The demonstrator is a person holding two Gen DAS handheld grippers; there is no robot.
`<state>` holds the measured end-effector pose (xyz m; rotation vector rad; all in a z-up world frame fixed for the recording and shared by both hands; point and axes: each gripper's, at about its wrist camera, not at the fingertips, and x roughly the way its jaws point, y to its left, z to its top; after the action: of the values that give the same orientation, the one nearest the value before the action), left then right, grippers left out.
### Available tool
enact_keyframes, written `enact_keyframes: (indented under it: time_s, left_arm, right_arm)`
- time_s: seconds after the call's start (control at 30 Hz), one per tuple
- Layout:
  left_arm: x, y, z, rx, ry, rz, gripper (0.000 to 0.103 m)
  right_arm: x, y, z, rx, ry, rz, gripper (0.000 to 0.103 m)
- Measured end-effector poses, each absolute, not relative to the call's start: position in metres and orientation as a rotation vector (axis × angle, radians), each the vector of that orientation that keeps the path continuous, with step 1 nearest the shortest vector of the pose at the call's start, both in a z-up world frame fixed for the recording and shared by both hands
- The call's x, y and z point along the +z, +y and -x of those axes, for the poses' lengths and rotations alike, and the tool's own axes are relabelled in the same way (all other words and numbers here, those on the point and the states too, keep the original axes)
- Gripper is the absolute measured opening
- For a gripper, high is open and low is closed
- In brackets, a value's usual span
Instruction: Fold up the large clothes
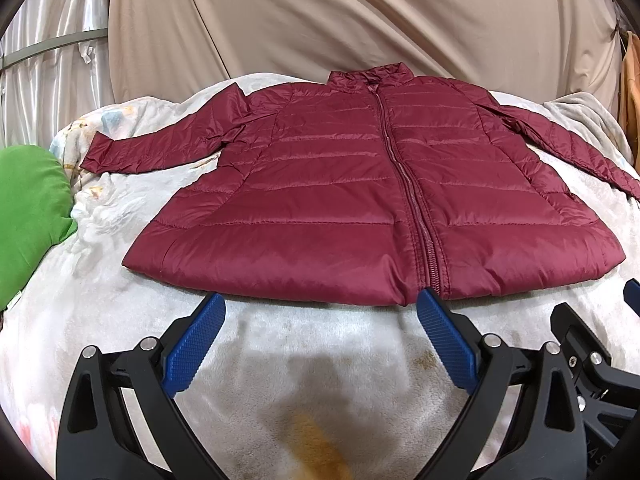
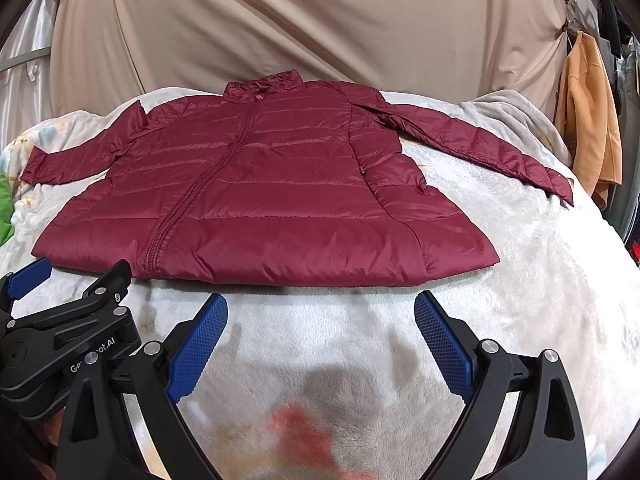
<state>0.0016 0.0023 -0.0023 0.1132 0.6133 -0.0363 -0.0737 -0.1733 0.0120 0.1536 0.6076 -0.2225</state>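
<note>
A dark red quilted jacket (image 1: 360,192) (image 2: 256,200) lies flat and zipped on a pale fleece blanket (image 1: 320,340) (image 2: 540,280), collar at the far side, both sleeves spread outward. My left gripper (image 1: 322,304) hovers just short of the hem, near the zipper's lower end, open with nothing between its blue pads. My right gripper (image 2: 321,304) hangs in front of the hem's right half, also open and empty. Each gripper shows at the edge of the other's view.
A green cushion (image 1: 28,216) lies at the left edge of the blanket. Beige cloth (image 1: 320,20) hangs behind the bed. An orange garment (image 2: 588,120) hangs at the far right. Bare blanket lies between the hem and the grippers.
</note>
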Motion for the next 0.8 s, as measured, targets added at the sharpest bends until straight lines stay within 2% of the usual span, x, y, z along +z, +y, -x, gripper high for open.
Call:
enact_keyframes:
  time_s: [0.8]
  left_arm:
    - [-0.004, 0.0038, -0.0023, -0.034, 0.615, -0.119, 0.094]
  right_arm:
    - [0.0124, -0.1726, 0.0733, -0.227, 0.611, -0.149, 0.093]
